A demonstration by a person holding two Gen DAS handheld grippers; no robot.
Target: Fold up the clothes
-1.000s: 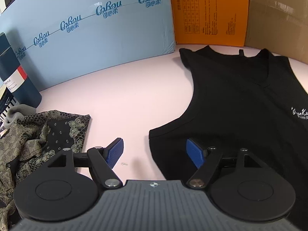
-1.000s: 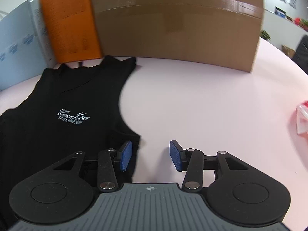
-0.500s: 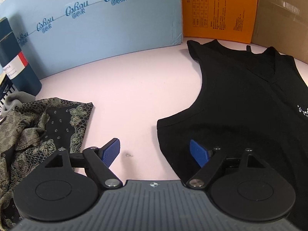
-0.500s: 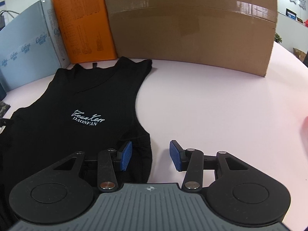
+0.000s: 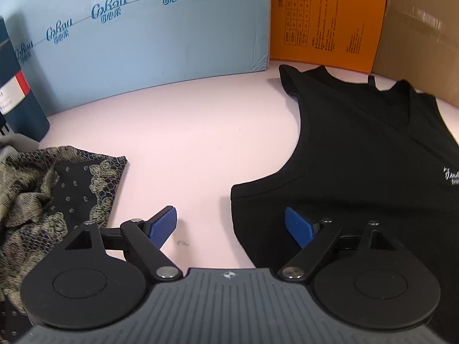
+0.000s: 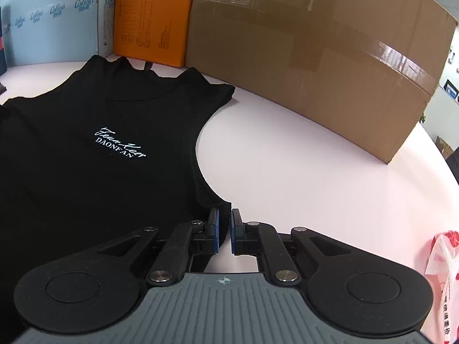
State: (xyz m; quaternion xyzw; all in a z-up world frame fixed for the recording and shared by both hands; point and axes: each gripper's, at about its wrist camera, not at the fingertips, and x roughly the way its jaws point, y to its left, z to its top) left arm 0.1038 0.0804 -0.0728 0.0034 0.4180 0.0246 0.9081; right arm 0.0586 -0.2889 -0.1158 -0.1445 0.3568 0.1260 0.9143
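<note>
A black sleeveless top point(image 5: 373, 157) with white lettering lies flat on the pink table, neck towards the boxes; it also shows in the right wrist view point(image 6: 100, 149). My left gripper point(image 5: 231, 226) is open, its jaws astride the top's left side edge just below the armhole, with the right pad point(image 5: 298, 229) over the cloth. My right gripper point(image 6: 224, 226) is shut on the top's right side edge, just below the right armhole.
A patterned lace garment point(image 5: 43, 195) lies crumpled at the left. A blue box point(image 5: 143, 43), an orange box point(image 5: 327, 20) and a brown cardboard box point(image 6: 315, 57) wall the back. A dark canister point(image 5: 17, 94) stands far left. A red-and-white bag point(image 6: 444, 272) lies at the right.
My right gripper has closed from open onto the top's right edge. Both grippers have shifted slightly nearer the top's side edges; the left stays open.
</note>
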